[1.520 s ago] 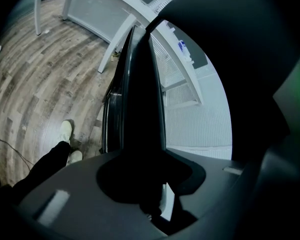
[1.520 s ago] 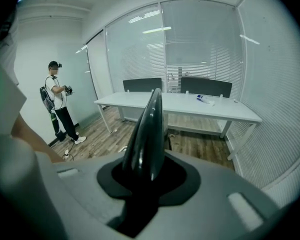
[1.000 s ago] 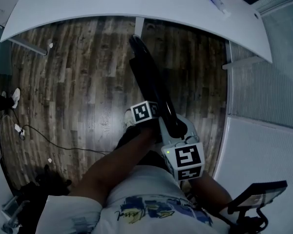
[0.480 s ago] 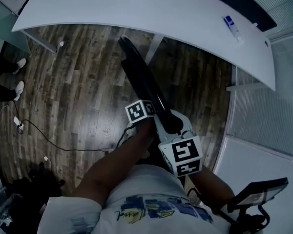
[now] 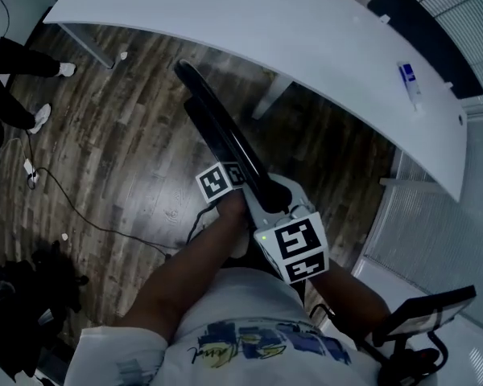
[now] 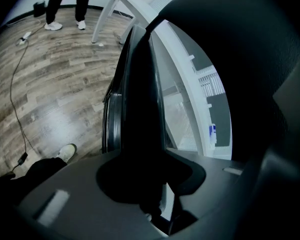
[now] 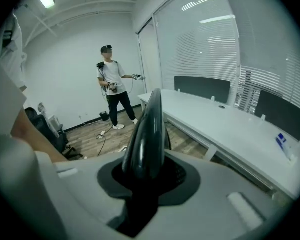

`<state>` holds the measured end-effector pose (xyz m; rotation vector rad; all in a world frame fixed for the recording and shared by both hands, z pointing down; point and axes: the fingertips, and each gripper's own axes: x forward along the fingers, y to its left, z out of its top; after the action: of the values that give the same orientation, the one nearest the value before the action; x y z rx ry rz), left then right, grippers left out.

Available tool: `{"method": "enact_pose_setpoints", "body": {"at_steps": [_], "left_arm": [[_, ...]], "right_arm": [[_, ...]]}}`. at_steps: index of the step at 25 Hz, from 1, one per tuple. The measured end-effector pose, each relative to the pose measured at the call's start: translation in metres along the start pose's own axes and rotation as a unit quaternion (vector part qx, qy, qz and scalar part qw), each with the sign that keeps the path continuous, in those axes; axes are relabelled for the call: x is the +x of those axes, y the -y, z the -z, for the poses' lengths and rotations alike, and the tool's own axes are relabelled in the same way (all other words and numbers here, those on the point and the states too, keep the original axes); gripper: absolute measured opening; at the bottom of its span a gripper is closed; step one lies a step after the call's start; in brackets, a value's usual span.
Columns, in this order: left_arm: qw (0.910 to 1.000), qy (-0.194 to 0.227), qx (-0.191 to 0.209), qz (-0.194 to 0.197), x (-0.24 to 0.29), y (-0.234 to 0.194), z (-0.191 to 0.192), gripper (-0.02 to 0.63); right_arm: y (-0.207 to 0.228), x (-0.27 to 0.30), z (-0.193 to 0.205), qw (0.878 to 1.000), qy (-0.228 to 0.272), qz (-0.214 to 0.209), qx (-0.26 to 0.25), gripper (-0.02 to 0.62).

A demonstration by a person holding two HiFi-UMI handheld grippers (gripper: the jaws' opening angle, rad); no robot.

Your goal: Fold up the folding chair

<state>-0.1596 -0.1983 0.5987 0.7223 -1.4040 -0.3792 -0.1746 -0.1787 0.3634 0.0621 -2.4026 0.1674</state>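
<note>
The folding chair is black and folded flat, a long narrow shape slanting from near the white desk down to my hands, held off the wood floor. My left gripper is shut on its left side near the lower end. My right gripper is shut on the chair's lowest end. In the left gripper view the dark chair fills the gap between the jaws of the left gripper. In the right gripper view the chair's glossy rounded edge rises out of the right gripper.
A long curved white desk runs across the top, with a small blue and white item on it. A cable trails over the floor at left. Another person stands farther off. Dark bags lie lower left, a black stand lower right.
Both grippers have carried the chair sideways, keeping their hold. In the head view its far end now lies farther left, and the desk has swung to slant down to the right.
</note>
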Motion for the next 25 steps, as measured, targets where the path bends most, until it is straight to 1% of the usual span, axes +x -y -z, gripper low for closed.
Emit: {"method": "enact_pose_setpoints", "body": {"at_steps": [5, 9, 12, 18, 25], "left_arm": [[0.9975, 0.047, -0.049, -0.019, 0.022, 0.003, -0.021, 0.120], [0.9930, 0.074, -0.088, -0.029, 0.046, 0.012, -0.033, 0.120], [0.9889, 0.091, -0.113, -0.032, 0.062, 0.017, -0.035, 0.120], [0.9812, 0.115, -0.152, -0.029, 0.088, 0.039, -0.035, 0.120], [0.9714, 0.134, -0.192, -0.040, 0.122, 0.065, -0.043, 0.120]], "right_arm": [[0.028, 0.017, -0.001, 0.998, -0.006, -0.060, -0.030, 0.081], [0.058, 0.031, 0.000, 0.993, -0.017, -0.102, -0.050, 0.081], [0.075, 0.036, 0.004, 0.989, -0.024, -0.127, -0.068, 0.081], [0.108, 0.034, 0.011, 0.981, -0.026, -0.164, -0.096, 0.081], [0.160, 0.033, 0.012, 0.969, -0.028, -0.213, -0.124, 0.081]]}}
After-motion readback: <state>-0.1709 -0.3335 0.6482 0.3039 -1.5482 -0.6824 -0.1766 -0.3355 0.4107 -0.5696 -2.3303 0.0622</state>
